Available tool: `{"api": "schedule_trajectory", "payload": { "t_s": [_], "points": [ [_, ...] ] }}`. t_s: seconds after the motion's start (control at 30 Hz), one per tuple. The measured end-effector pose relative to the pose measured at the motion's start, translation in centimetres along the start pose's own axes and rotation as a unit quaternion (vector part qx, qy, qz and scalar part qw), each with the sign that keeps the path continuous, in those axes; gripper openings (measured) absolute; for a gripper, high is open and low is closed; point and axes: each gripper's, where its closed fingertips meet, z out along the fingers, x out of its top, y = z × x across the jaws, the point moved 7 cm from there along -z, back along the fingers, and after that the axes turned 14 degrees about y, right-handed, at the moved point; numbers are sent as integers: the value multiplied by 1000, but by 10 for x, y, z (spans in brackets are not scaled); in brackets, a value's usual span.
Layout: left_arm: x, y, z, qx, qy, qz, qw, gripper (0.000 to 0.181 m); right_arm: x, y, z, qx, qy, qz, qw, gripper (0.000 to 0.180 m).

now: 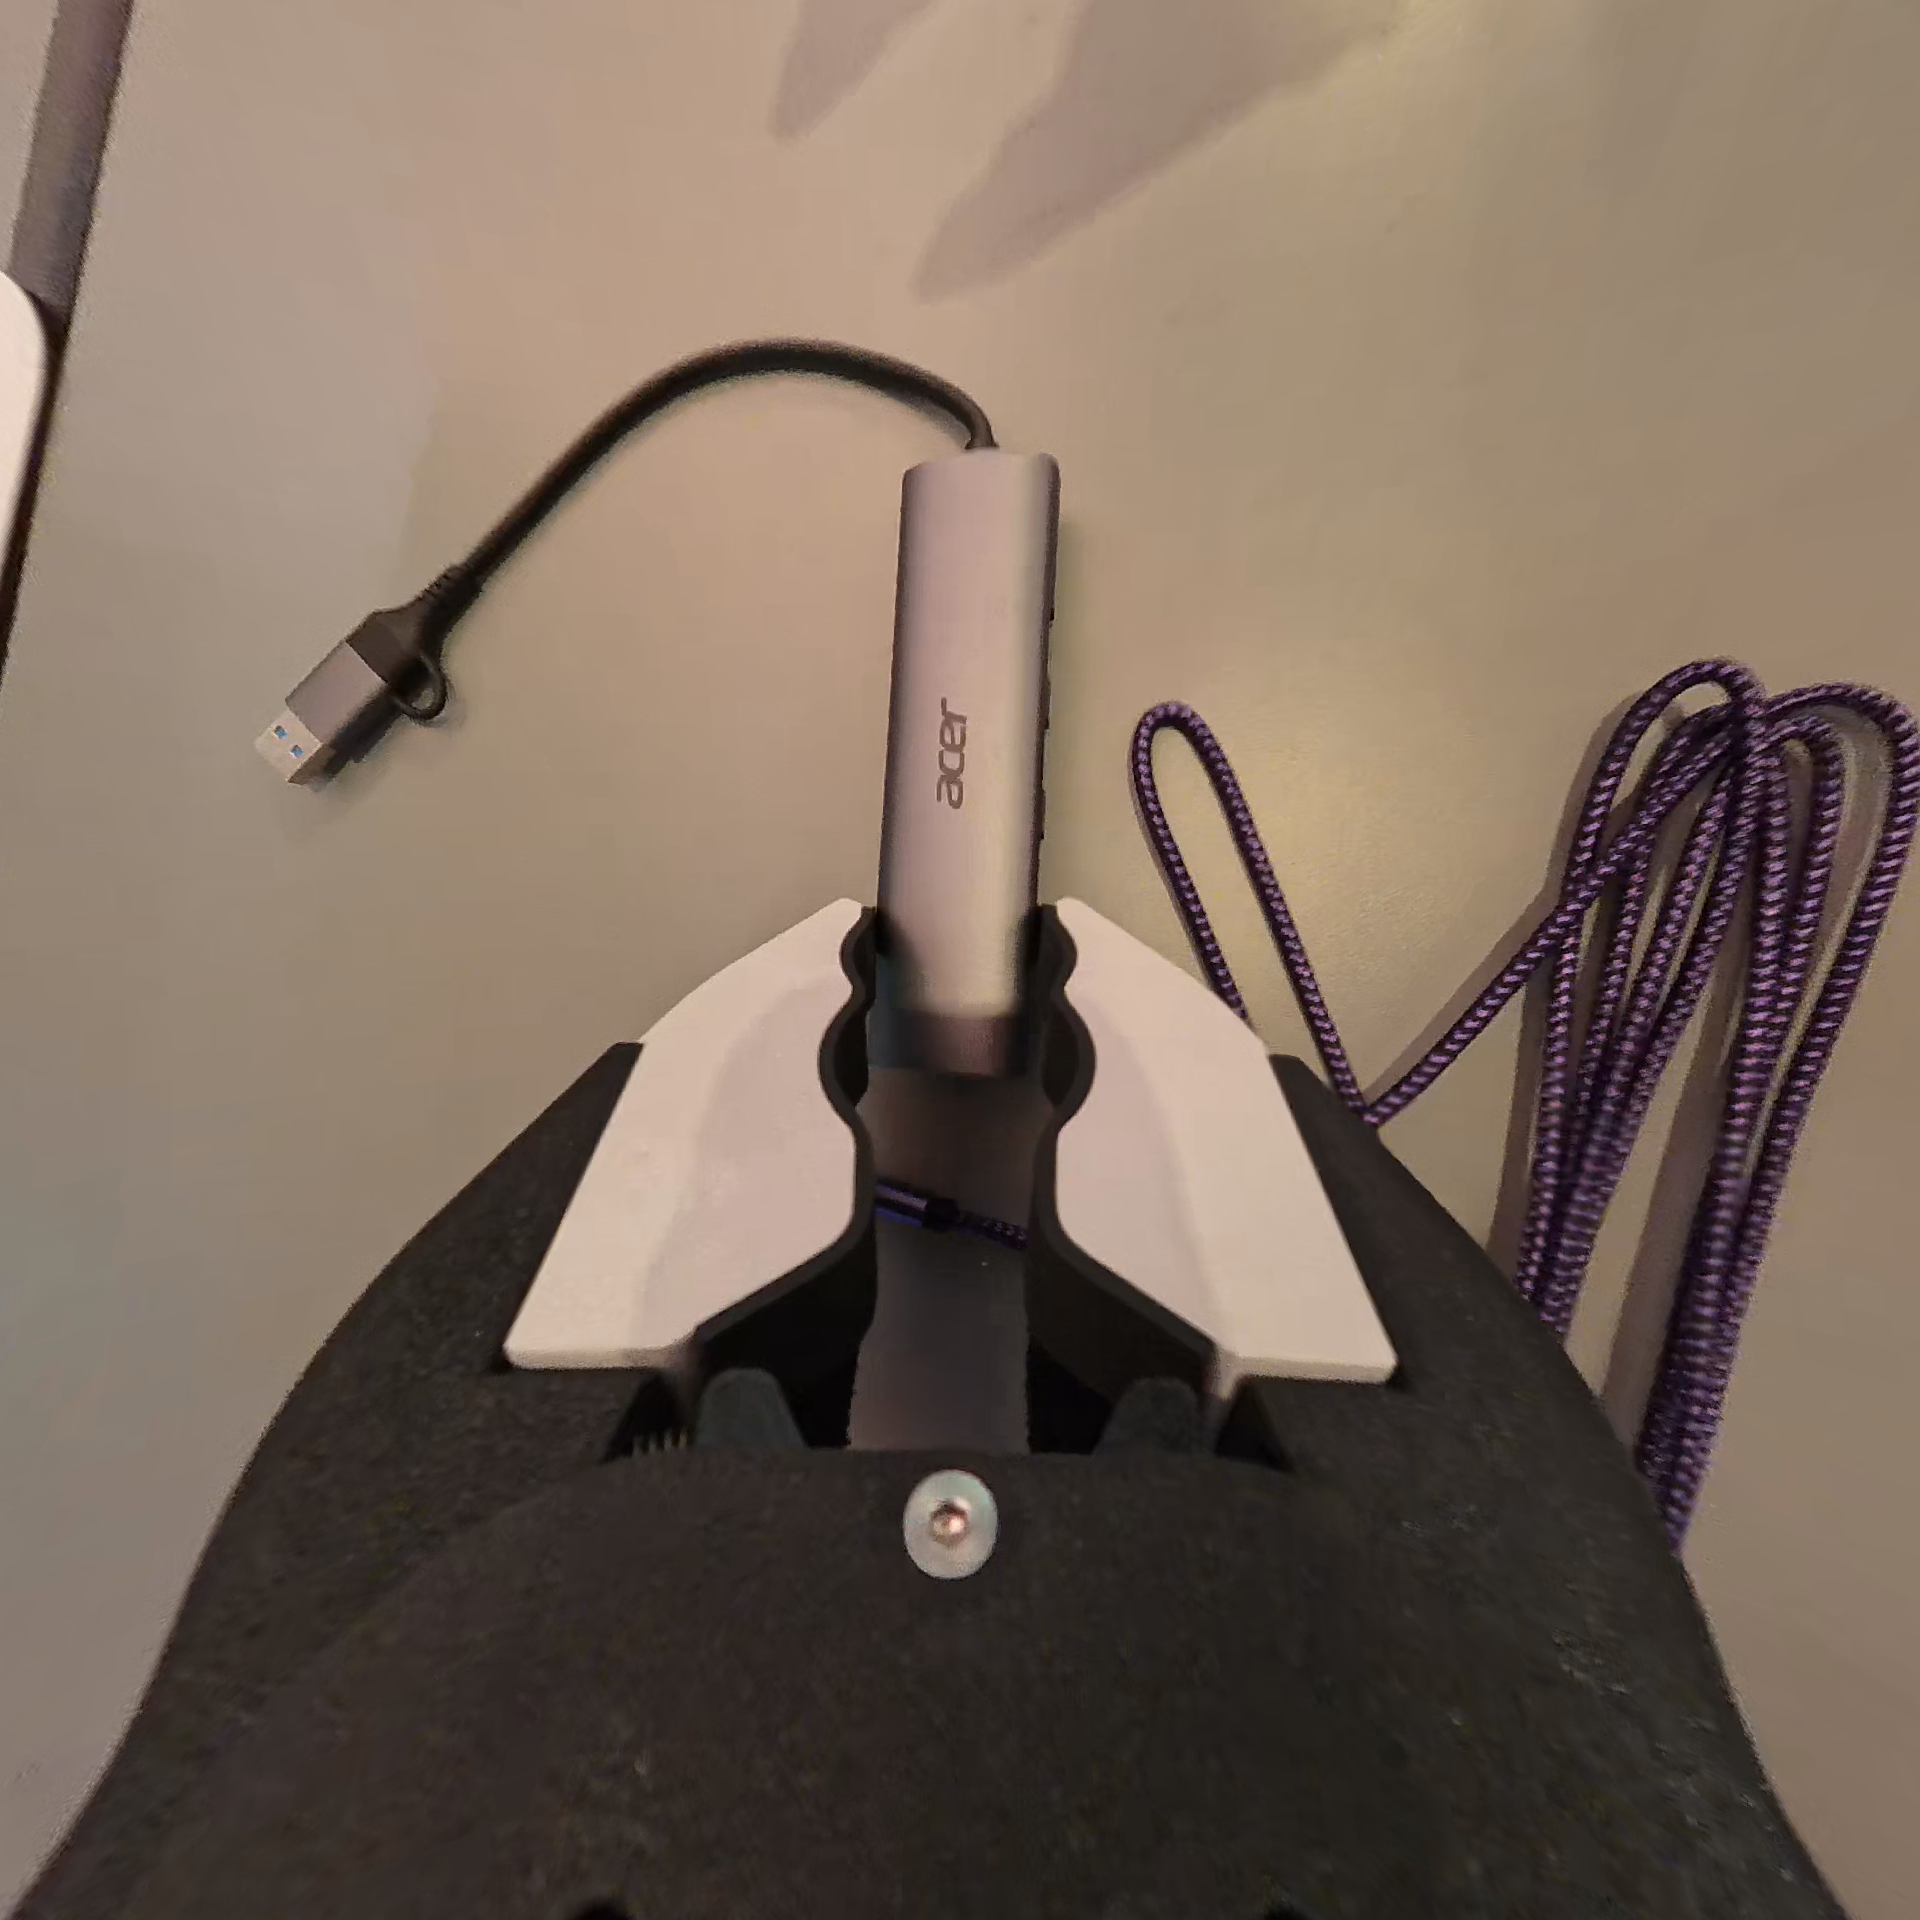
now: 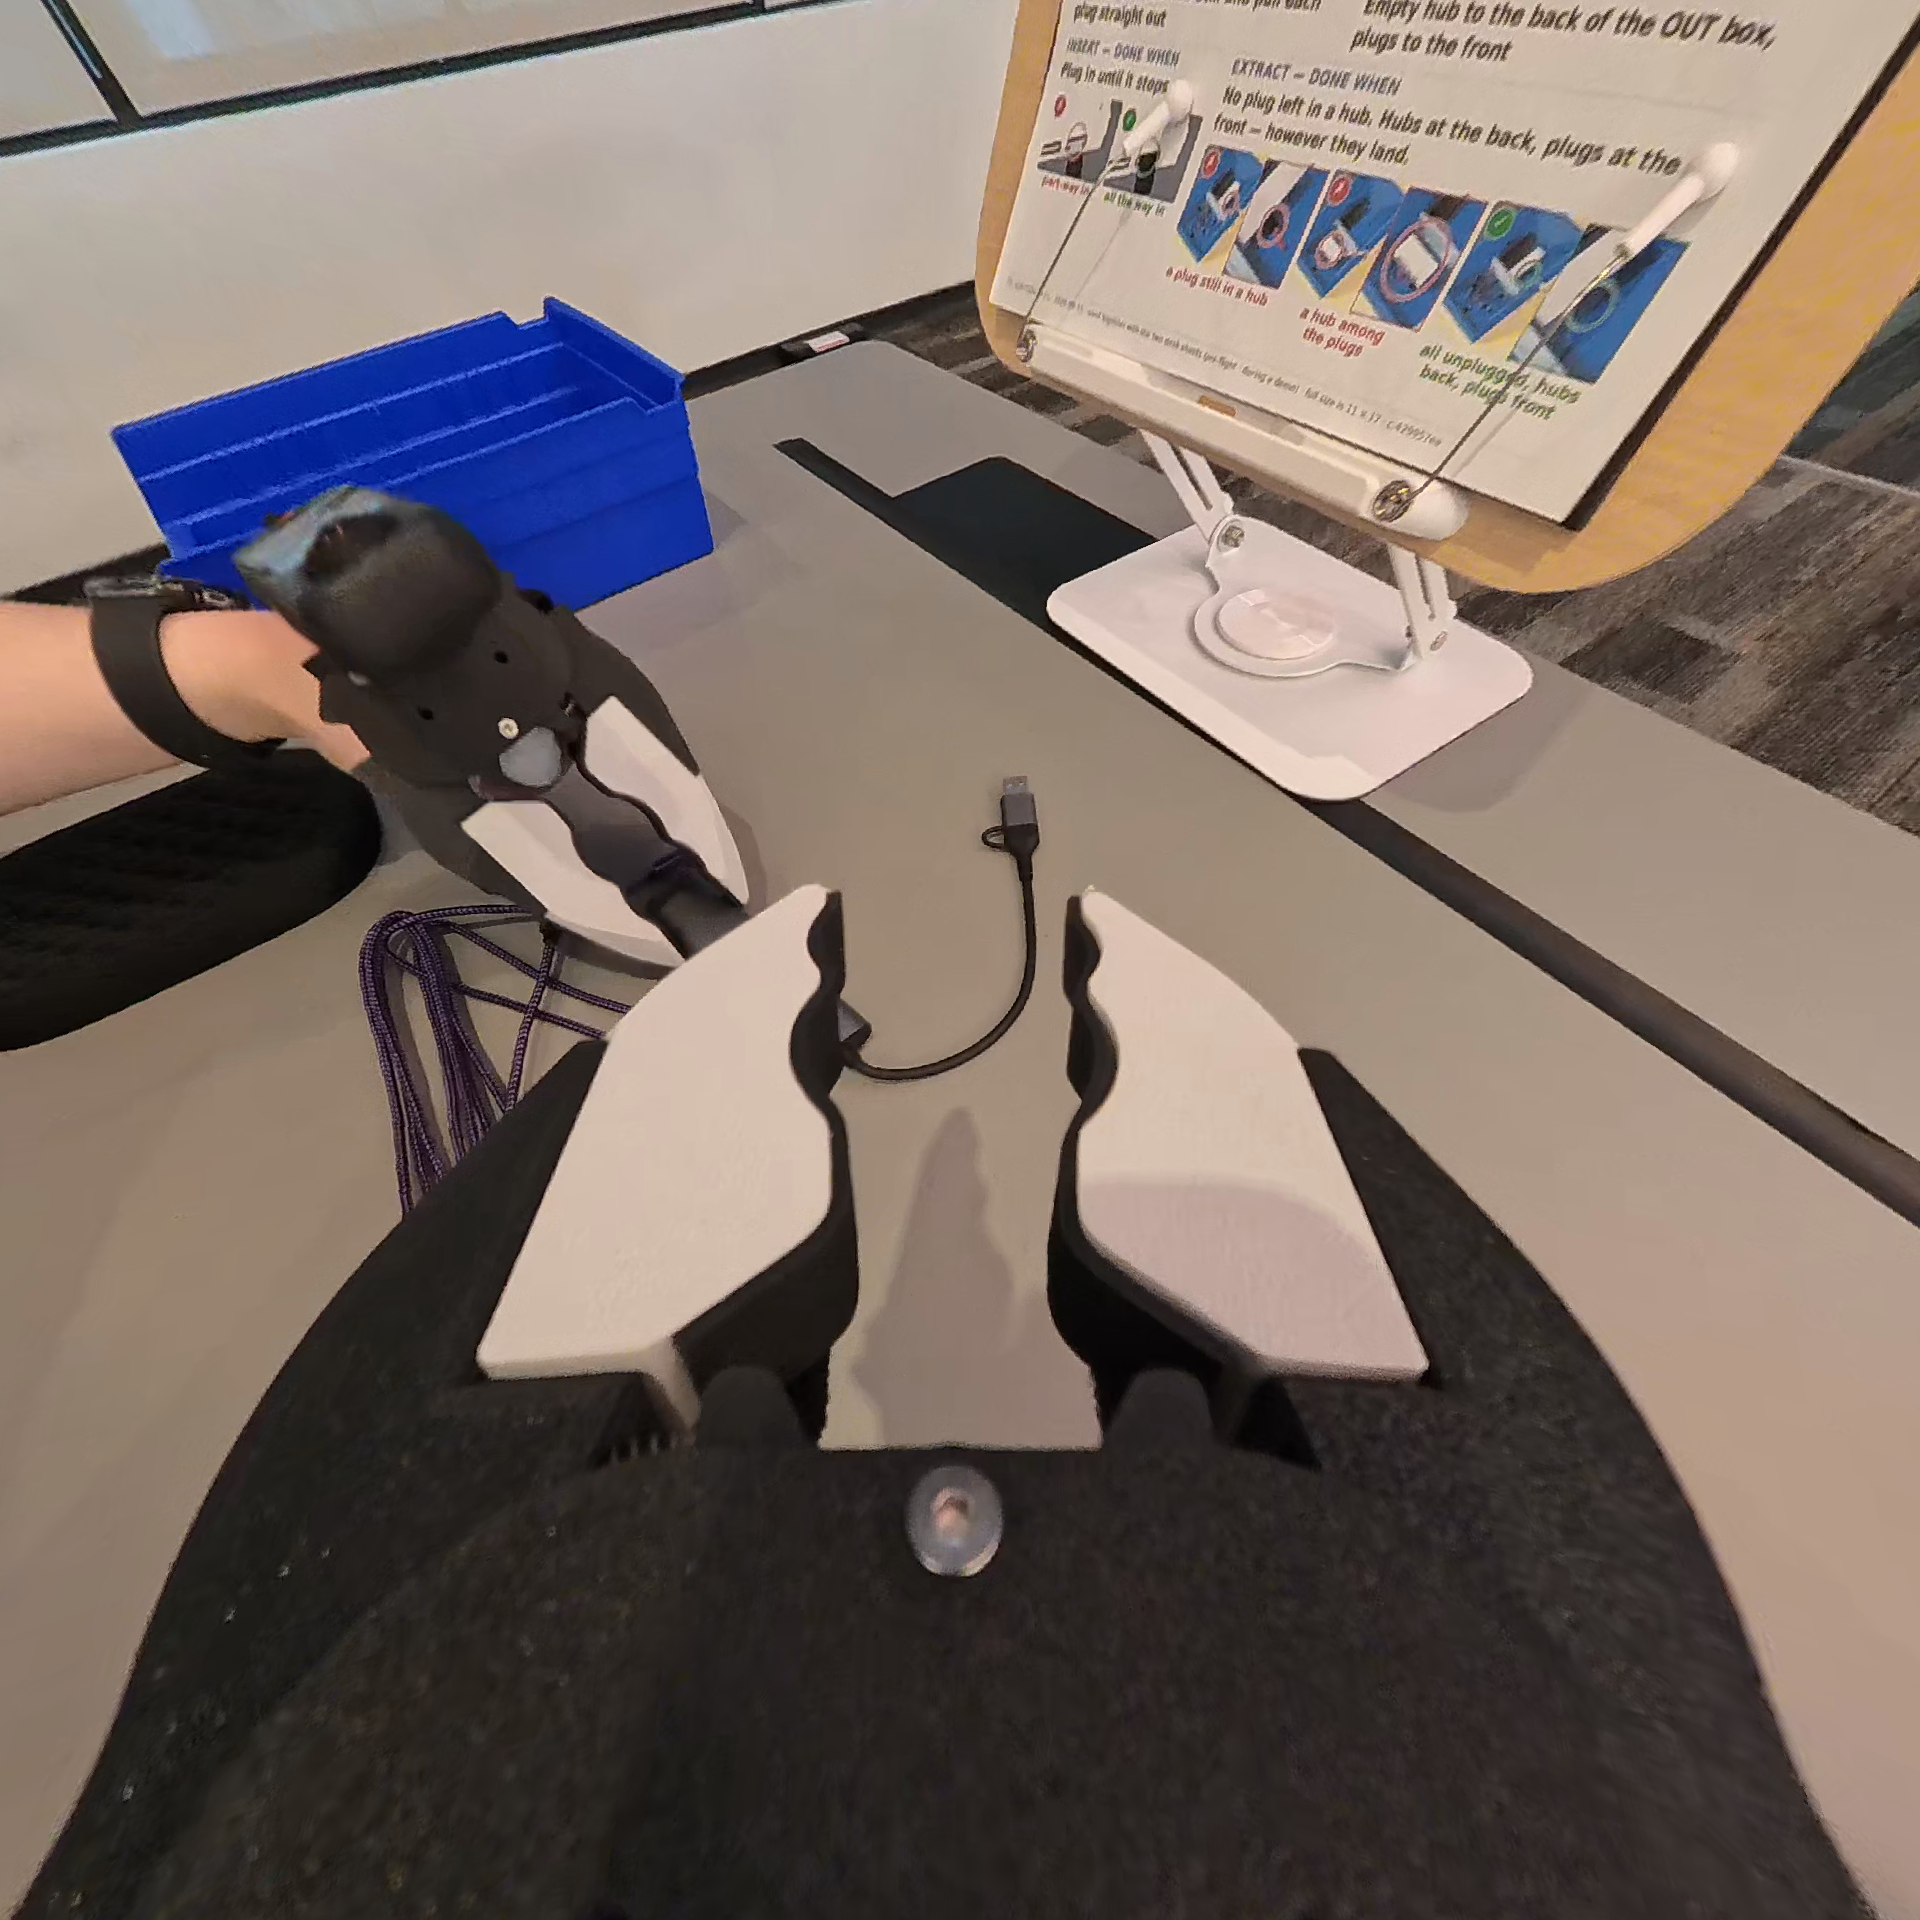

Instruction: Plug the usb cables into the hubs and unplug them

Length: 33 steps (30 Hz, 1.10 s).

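Left hand-held gripper (image 1: pixel 956 977) clamped on the grey USB hub (image 1: pixel 966 727); right hand-held gripper (image 2: pixel 951 956) spread wide, grasping nothing
Hub's black lead and plug (image 1: pixel 312 732) lie on the grey surface (image 1: pixel 1455 468), purple braided cable (image 1: pixel 1683 1039) coiled beside; blue bin (image 2: pixel 436 436) farther back

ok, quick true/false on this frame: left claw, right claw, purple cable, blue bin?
1. The left claw is shut on the grey hub. True.
2. The right claw holds a plug. False: it is open and holds nothing.
3. The purple cable lies bundled on the table beside the hub. True.
4. The hub's own black lead is plugged into something. False: its plug lies loose on the table.
5. The blue bin holds hubs. False: none show in it.
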Motion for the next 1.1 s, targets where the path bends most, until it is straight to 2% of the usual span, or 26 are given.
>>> {"api": "schedule_trajectory", "payload": {
  "t_s": [0.27,0.5,0.7,1.1],
  "points": [
    [30,-2,-38,4,61,-11,998,29,-14,-16,20,91,1,-7,996,41],
    [34,8,-52,-9,64,-11,998,29,-35,-52,51,225,47,-14,973,46],
    [40,18,-58,-18,81,-12,996,29,-60,-70,71,256,34,-28,966,60],
    [54,32,-55,-31,99,1,995,28,-77,-77,85,283,40,-1,958,64]
  ]
}}
